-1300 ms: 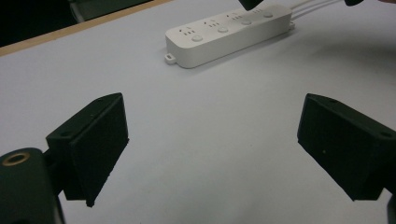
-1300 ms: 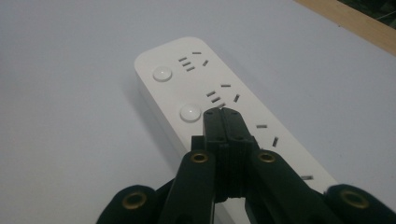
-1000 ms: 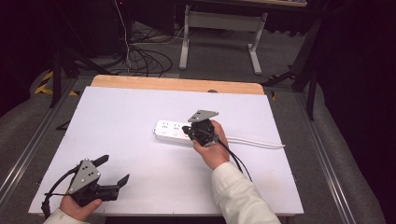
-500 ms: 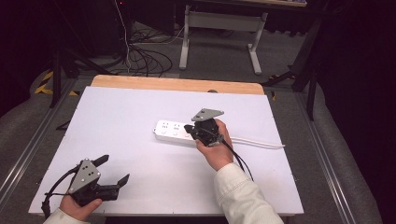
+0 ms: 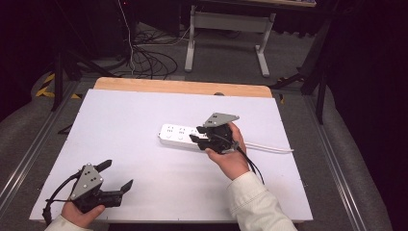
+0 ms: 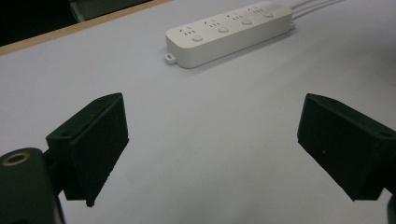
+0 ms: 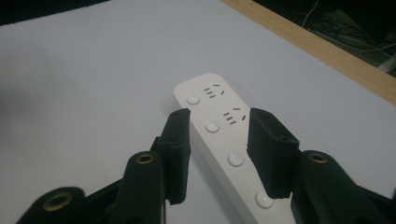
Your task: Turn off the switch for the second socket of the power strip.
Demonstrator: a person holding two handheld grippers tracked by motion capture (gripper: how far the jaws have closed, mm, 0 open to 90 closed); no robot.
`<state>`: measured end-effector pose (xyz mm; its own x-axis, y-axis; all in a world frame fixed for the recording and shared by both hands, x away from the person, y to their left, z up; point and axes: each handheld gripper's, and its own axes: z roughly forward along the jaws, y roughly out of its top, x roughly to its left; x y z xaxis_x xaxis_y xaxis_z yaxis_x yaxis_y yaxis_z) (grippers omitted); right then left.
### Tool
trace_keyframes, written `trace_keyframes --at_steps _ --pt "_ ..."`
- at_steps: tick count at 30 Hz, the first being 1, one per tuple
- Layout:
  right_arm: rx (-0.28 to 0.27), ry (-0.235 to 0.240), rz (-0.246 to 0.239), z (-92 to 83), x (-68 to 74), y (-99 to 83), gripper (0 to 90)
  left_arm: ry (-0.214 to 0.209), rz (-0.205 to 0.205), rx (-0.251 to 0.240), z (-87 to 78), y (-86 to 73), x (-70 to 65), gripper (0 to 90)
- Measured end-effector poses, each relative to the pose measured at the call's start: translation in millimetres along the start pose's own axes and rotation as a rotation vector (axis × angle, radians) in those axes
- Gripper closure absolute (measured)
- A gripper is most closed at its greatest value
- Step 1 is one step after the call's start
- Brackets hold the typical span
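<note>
High view: one white power strip, lying flat near the middle of the white table, long axis running left to right with a slight slant, its white cord leaving the right end toward the table's right edge. Right gripper: held directly over the strip's right half, jaws pointing left along the strip. Right gripper view: the strip runs away between the two black jaws, which stand parted, one on each long side; whether they touch its sides cannot be told; nothing is clamped, and four round buttons and two sets of socket slots are in sight. Left gripper: at the near left corner of the table, well apart from the strip, jaws spread wide and empty. Left gripper view: the strip lies far ahead across bare table. Judgement: the right hand is much the nearer, already aligned with the strip's length, so any grip across its width would fall to that hand.
</note>
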<state>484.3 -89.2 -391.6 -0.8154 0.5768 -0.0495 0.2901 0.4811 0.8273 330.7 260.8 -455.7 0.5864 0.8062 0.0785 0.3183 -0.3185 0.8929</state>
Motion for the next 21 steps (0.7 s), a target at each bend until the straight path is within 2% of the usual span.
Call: trace_keyframes --at_steps 4,9,13,15,17,21 --pt "-0.016 -0.007 0.006 -13.7 2.6 -1.2 44.8 0.002 0.003 0.001 0.1 0.0 -0.3 9.4" --pt "-0.045 0.008 0.025 -30.8 4.8 -7.4 39.9 0.002 -0.001 0.001 0.1 -0.1 -0.2 9.4" --pt "-0.056 0.014 0.028 -42.5 6.7 -14.1 31.9 0.003 0.000 0.001 0.1 -0.1 -0.4 9.4" --pt "-0.049 0.012 0.030 -48.7 7.5 -18.8 29.6 0.004 0.001 0.002 0.3 -0.1 -0.5 9.4" --pt "-0.057 0.000 0.032 -54.8 7.9 -23.2 24.9 0.003 0.000 0.003 0.4 -0.2 -0.6 9.4" --pt "-0.080 0.001 0.040 -66.8 7.6 -33.6 21.6 0.004 -0.002 0.004 0.5 -0.2 -0.7 9.4"
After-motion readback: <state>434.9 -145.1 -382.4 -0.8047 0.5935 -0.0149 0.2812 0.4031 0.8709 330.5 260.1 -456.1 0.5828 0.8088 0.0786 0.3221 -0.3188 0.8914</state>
